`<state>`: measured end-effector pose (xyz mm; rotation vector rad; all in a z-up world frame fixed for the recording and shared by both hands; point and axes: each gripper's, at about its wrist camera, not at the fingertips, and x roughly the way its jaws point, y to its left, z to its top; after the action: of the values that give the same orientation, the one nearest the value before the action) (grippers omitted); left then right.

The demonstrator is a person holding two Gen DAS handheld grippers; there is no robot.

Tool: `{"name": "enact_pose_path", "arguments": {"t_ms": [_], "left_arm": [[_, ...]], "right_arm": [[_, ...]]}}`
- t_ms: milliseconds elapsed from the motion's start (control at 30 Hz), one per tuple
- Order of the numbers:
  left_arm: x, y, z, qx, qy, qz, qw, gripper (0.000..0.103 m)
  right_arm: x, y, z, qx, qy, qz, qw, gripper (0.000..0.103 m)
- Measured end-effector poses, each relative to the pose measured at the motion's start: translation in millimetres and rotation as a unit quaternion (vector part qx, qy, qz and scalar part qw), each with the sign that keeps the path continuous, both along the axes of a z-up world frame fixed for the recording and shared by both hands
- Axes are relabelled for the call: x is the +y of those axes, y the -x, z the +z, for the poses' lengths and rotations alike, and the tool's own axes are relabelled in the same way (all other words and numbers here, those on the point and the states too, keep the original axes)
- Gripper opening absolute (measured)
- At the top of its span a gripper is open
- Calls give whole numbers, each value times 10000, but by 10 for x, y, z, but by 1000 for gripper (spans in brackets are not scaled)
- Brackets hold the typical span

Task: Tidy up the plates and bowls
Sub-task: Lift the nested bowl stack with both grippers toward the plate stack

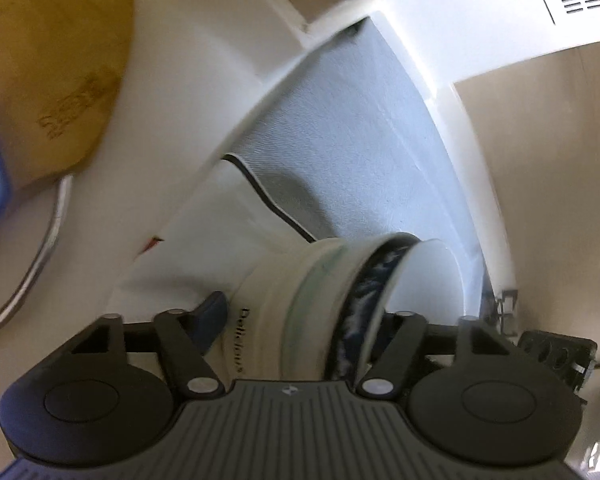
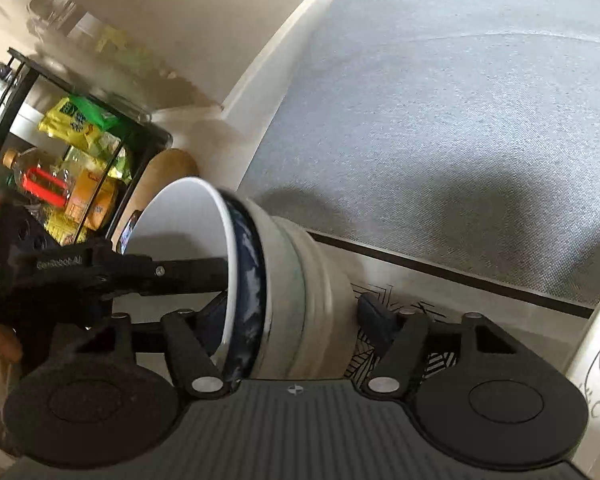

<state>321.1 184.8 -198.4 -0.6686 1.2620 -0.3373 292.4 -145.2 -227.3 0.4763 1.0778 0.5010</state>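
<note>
A stack of nested bowls (image 1: 300, 300) lies on its side between my left gripper's (image 1: 300, 320) jaws: a cream bowl lettered "Delicious", a green-banded one, and a dark blue marbled one with a white inside. One blue pad (image 1: 212, 312) presses the cream base; the other finger sits in the bowl's mouth. In the right wrist view the same stack of bowls (image 2: 284, 280) fills my right gripper (image 2: 296, 316), one finger in the mouth and a blue pad (image 2: 374, 316) at the base. The left gripper (image 2: 100, 276) reaches in from the left there.
Below is a white drawer with a grey liner (image 2: 440, 120). A white plate with a black rim (image 1: 236, 216) and a line-patterned plate (image 2: 384, 292) lie under the stack. A wooden board (image 1: 52, 60) leans at left. A black rack of food packets (image 2: 80, 152) stands nearby.
</note>
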Motion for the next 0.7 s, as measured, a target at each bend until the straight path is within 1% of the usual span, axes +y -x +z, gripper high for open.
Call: {"name": "enact_pose_path", "arguments": {"t_ms": [33,233,367,533,700], "left_arm": [[3,9,19,-56,-41,-4,10000,69],[-44,32,57,-93,-98,73,9999,70],[-46,32,95,-124,-112,31,9999,68],[-102,44,171,-276,-222,-76,9993,68],[-129,62,163,-327,-286,-163,9989,68]], "right_arm": [[8,-10,3,25,-5,-31,10000,68],[-21,-13,9,135,-29,-210,9997,67],[14,-17,25,192,6,-262,9995,66],[29,-19,105,74,181,-230,9995,64],[-24,-46,35,251,82,-326,9991,64]]}}
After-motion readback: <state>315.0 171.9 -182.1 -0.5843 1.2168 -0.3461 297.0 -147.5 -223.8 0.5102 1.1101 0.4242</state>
